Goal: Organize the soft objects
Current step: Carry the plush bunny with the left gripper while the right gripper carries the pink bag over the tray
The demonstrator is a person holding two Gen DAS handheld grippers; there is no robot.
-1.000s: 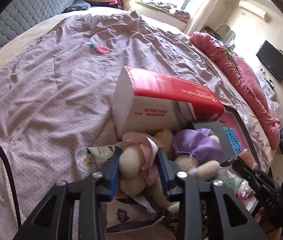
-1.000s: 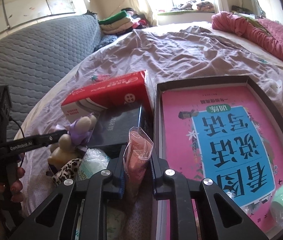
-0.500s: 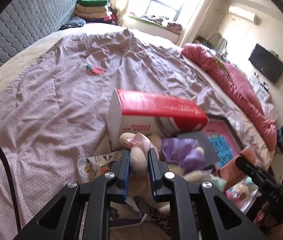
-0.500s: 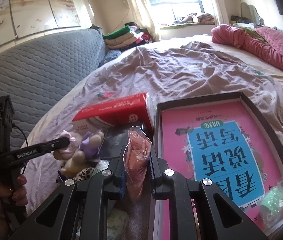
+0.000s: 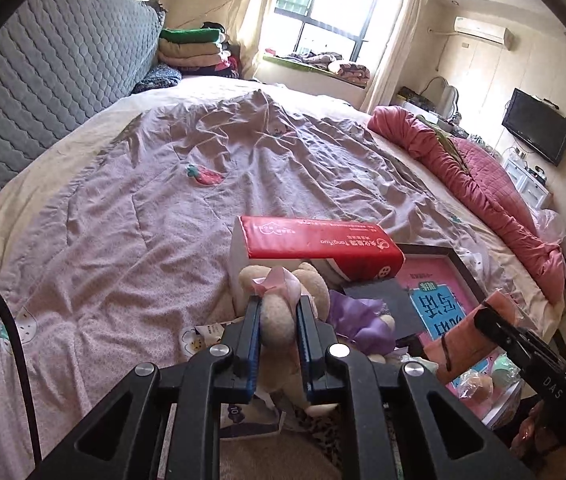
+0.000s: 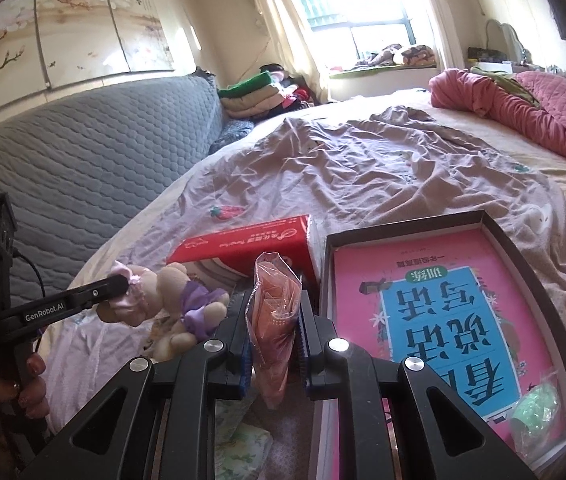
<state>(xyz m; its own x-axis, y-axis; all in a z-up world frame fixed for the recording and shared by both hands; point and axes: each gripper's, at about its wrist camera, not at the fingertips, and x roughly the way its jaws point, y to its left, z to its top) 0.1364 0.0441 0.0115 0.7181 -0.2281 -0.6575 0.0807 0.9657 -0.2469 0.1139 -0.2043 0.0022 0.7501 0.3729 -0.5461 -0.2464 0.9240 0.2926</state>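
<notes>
My left gripper (image 5: 278, 312) is shut on a cream plush bear (image 5: 279, 316) with a pink bow, lifted above the bed; a second plush with a purple bow (image 5: 363, 320) hangs beside it. From the right wrist view the bear (image 6: 151, 296) hangs from the left gripper (image 6: 123, 280). My right gripper (image 6: 275, 312) is shut on a clear bag of orange-pink material (image 6: 273, 320), held left of the dark shallow box (image 6: 523, 248) with a pink book inside. The bag also shows in the left wrist view (image 5: 471, 328).
A red and white tissue pack (image 5: 315, 240) lies on the purple quilt (image 5: 143, 208) behind the plush. A green soft ball (image 6: 535, 412) sits in the box's near corner. Small packets (image 5: 203, 336) lie below. A pink duvet (image 5: 483, 184) is at the right.
My left gripper closed on the plush bear and lifted it off the bed. My right gripper rose a little with the bag still held.
</notes>
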